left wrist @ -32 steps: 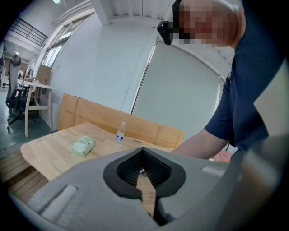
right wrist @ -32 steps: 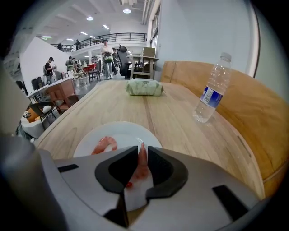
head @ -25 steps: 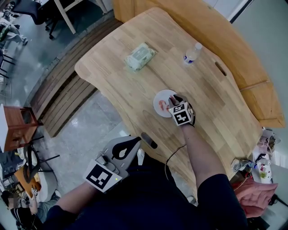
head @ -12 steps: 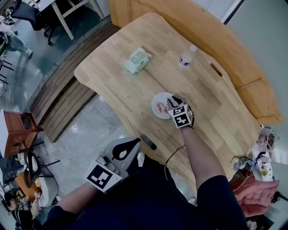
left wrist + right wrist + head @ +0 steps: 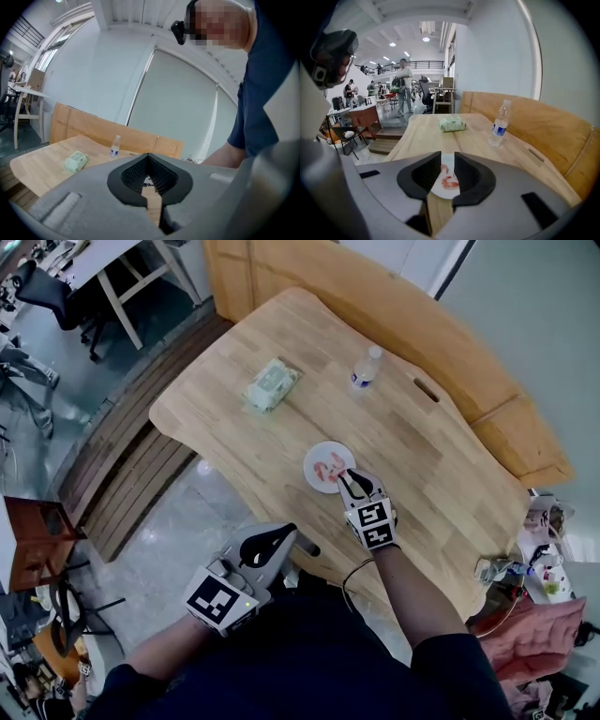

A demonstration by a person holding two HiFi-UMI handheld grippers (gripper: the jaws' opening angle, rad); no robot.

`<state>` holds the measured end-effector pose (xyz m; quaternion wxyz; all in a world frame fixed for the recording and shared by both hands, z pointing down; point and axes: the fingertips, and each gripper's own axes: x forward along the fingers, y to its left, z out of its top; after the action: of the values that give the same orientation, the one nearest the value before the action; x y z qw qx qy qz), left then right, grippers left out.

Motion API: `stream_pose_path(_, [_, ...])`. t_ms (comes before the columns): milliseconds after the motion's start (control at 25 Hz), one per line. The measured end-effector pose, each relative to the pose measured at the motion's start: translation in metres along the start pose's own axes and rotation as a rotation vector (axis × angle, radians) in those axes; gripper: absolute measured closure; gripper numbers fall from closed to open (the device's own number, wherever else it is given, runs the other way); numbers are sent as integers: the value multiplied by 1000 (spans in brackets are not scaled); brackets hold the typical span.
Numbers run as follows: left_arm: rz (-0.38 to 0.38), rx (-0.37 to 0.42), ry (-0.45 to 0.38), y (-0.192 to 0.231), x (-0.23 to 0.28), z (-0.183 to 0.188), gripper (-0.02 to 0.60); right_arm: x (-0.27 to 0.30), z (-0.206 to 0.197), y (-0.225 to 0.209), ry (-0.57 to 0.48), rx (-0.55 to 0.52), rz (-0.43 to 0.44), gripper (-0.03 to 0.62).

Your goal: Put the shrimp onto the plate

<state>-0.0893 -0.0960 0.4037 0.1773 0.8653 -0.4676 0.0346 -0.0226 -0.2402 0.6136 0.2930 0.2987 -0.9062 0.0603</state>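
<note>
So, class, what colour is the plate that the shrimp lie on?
White; the plate shows best in the right gripper view.

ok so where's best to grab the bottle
Probably around the labelled middle of the bottle, coming in level from the side with the right gripper. It stands upright, round and narrower at the top, so a side grip on the body suits it.
</note>
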Motion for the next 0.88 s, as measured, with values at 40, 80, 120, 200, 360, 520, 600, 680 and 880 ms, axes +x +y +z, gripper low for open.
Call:
stream_pose_path(40, [-9, 4, -5, -2, 0, 2, 577, -10, 5, 4, -16, 9, -1, 500])
stream_pose_path(80, [-18, 9, -10, -4, 1, 5, 577, -19, 10, 8, -29, 18, 0, 500])
stream_pose_path(120, [-28, 16, -14, -6, 1, 7, 577, -28, 14, 11, -41, 26, 1, 502])
stream_pose_path(200, [-40, 31, -12, -8, 1, 9, 577, -46, 24, 19, -69, 42, 4, 502])
stream_pose_path(360, [-71, 49, -16, -15, 1, 11, 578, -79, 57, 35, -157, 76, 8, 505])
stream_pose_path(520, [-97, 63, -22, -23, 1, 12, 577, -111, 84, 55, -244, 94, 24, 520])
stream_pose_path(600, [-109, 67, -24, -28, 2, 13, 578, -126, 94, 66, -273, 100, 41, 528])
stream_pose_path(680, [-121, 72, -25, -32, 2, 15, 578, -140, 108, 75, -314, 106, 63, 534])
stream_pose_path(880, [-143, 95, -23, -38, 2, 18, 578, -170, 134, 90, -392, 108, 100, 555])
